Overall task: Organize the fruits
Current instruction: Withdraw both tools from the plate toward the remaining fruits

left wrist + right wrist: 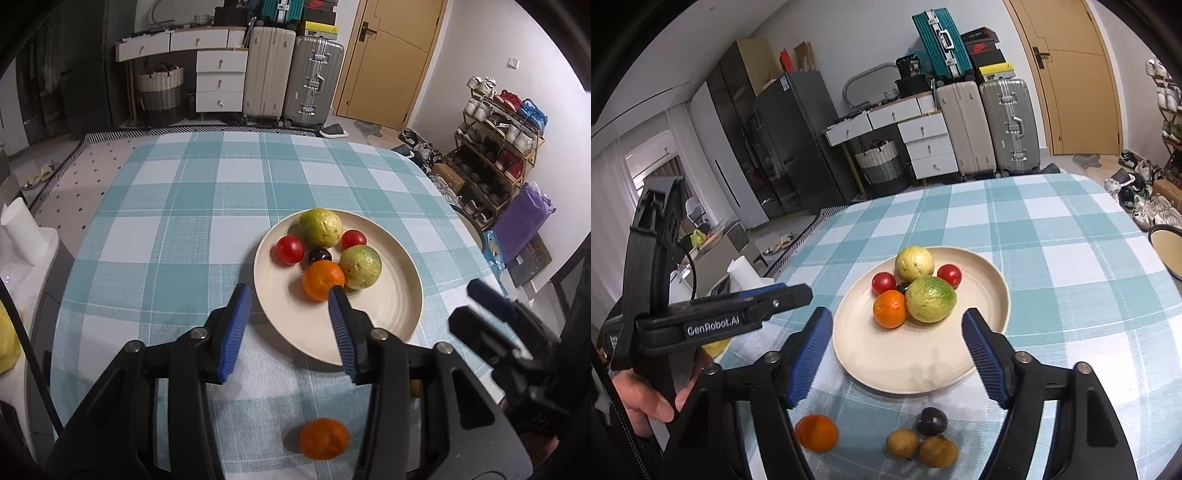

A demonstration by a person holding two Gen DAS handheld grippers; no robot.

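Note:
A cream plate (388, 325) on the checked cloth holds two green-yellow guavas (320, 228), two red tomatoes (290, 250), a dark plum (320, 254) and an orange (322, 279). My left gripper (288, 295) stands open above the plate's near left rim, nothing between its fingers. My right gripper (897, 317) is open too, over the plate (905, 362), and empty. Loose on the cloth below it lie an orange (816, 432), a dark plum (931, 421) and two small brown fruits (902, 443). The loose orange (324, 438) also shows under the left gripper.
A white enamel bowl (1167, 251) sits at the table's right edge. A hand (646, 398) holds the left gripper (798, 291) at the left. Beyond the table's left edge stand a white paper roll (22, 229) and a yellow thing (7, 343).

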